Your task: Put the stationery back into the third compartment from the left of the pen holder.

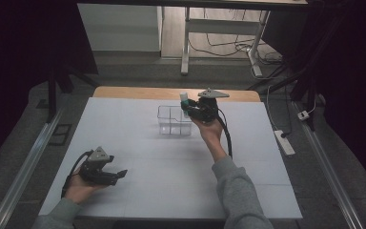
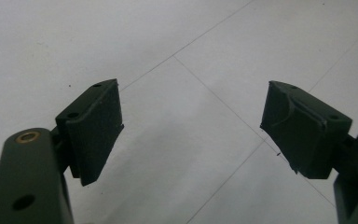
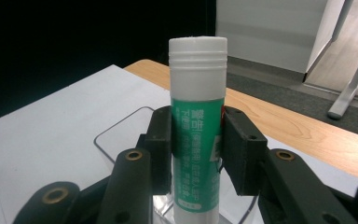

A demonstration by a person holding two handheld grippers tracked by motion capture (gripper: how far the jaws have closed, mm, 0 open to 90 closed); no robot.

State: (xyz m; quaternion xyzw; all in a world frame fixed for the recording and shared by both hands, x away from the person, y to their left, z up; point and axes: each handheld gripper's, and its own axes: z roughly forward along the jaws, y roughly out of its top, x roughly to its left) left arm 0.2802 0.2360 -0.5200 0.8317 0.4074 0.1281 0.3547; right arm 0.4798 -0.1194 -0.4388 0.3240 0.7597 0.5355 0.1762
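Holding a glue stick [image 3: 197, 130] upright over a clear plastic organizer box [image 1: 174, 120] is where things stand right now. The right gripper [image 3: 197, 144] has its two black jaws clamped on the green label part of the stick, white cap end pointing up, and in the high view you can see the same gripper [image 1: 190, 110] sitting right at the far right corner of the box with the stick [image 1: 184, 99] poking up above it. The box has dividers making a few compartments, and it sits on the white table cover [image 1: 138, 143] toward the far middle.

My read: this is the drop-off step, stick carried to the box but not let go yet. I can't tell from these shots whether the bottom of the stick is already down inside a compartment or just above the rim, since the jaws and the clear wall hide that part. It looks lined up with the far right compartment, but I wouldn't swear to it.

Next move probably calls for lowering it straight so the base clears the divider, then opening the jaws enough to release without tipping it. Tall skinny thing, so it could flop over against the wall.

Left gripper [image 1: 116, 175] is parked near the front left of the table, resting in the hand, jaws spread wide apart with nothing between them, just bare white surface [image 2: 182, 116] underneath.
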